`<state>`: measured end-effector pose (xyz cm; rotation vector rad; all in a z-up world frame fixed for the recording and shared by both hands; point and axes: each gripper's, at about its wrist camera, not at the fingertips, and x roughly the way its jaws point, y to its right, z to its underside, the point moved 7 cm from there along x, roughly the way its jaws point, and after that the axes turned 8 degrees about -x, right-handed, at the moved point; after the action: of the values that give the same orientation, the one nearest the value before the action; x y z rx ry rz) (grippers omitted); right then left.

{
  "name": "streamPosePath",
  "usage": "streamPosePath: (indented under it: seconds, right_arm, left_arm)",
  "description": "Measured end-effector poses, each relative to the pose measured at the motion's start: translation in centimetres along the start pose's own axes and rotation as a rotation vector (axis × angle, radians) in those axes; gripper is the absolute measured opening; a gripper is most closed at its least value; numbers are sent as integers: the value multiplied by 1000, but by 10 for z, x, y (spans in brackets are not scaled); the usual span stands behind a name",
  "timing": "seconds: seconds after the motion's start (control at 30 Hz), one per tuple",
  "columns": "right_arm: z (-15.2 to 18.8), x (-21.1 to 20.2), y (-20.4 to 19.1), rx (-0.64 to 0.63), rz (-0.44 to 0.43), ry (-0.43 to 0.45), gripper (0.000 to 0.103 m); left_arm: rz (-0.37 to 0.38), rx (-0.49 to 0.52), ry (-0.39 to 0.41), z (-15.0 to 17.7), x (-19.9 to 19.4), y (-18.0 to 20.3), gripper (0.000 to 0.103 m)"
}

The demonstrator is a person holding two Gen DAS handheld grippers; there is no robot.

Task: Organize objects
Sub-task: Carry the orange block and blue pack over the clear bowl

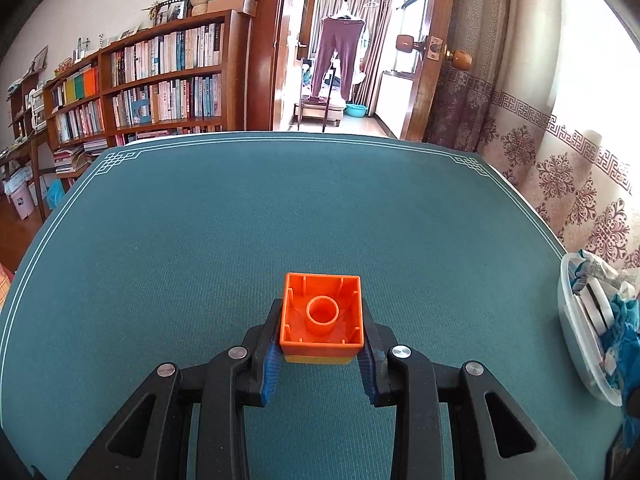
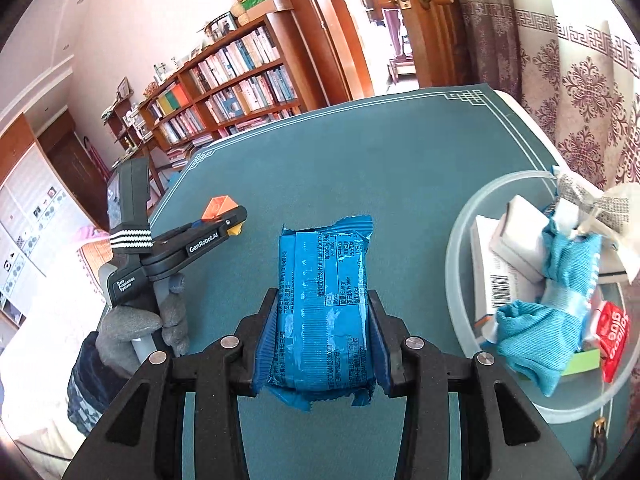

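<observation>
My left gripper [image 1: 322, 344] is shut on an orange toy block [image 1: 322, 314] with a yellow block under it, hollow underside toward the camera, held above the green table mat [image 1: 280, 208]. The right wrist view shows that gripper [image 2: 224, 220] and its orange block [image 2: 216, 206] at the left, over the table's left edge. My right gripper [image 2: 322, 340] is shut on a blue snack packet [image 2: 324, 304], held above the mat, left of the clear plastic bin [image 2: 456, 240].
The bin [image 1: 568, 320] at the table's right edge holds white boxes [image 2: 516, 236], a blue cloth [image 2: 560, 280], a red packet [image 2: 614, 336] and crumpled paper. Bookshelves [image 1: 160, 76] stand behind the table, a curtain [image 1: 560, 152] to the right.
</observation>
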<state>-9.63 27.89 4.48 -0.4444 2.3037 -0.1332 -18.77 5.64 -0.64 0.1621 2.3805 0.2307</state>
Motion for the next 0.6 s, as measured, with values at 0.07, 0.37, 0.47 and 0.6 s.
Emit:
streamPosePath:
  seconds: [0.07, 0.37, 0.47, 0.6]
  right_arm:
    - [2, -12, 10, 20, 5, 21, 42]
    - [31, -61, 72, 110, 96, 44, 42]
    - [40, -68, 96, 140, 138, 34, 42]
    - [48, -78, 127, 195, 177, 42, 42]
  left_arm:
    - [6, 14, -5, 3, -2, 7, 34]
    - [57, 82, -25, 18, -10, 50, 34]
    - [82, 100, -26, 22, -14, 66, 34]
    - [111, 133, -28, 27, -20, 86, 34]
